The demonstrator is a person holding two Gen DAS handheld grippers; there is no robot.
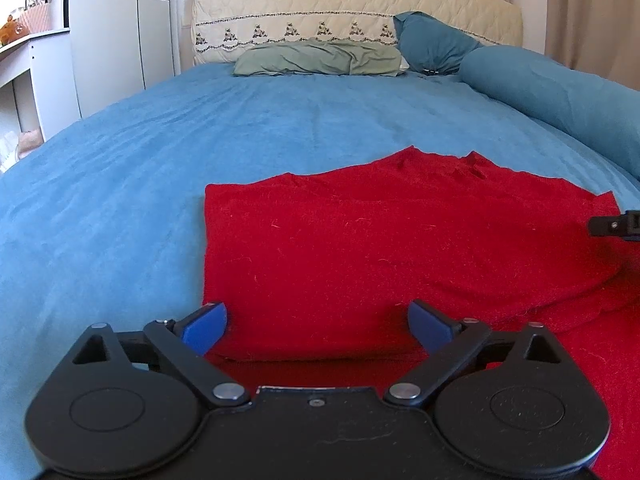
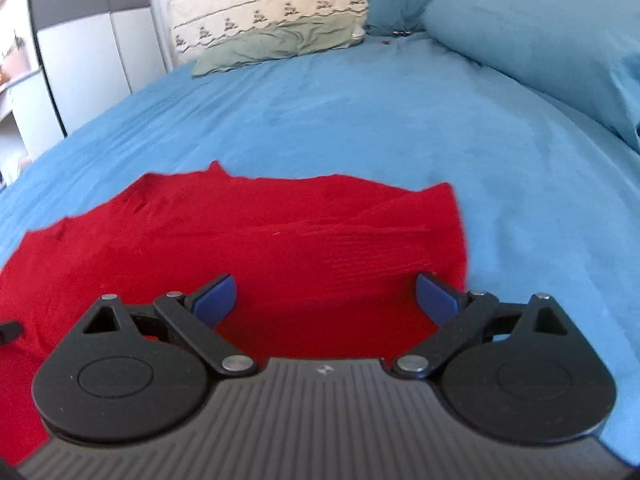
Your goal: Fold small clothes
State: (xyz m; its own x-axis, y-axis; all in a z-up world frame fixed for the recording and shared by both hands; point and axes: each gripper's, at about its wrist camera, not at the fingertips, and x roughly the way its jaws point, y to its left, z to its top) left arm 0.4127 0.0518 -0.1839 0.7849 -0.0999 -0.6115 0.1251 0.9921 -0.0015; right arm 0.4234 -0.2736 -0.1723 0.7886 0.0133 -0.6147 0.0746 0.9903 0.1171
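A red garment [image 1: 360, 248] lies partly folded on the blue bedspread [image 1: 160, 152], its near end hidden behind both tools. The left gripper [image 1: 316, 326] hangs over its near edge, jaws spread wide and holding nothing. The right gripper [image 2: 326, 300] is likewise released above the cloth's right side, which looks blurred. At 3 o'clock in the left view, the other tool's tip is cut off.
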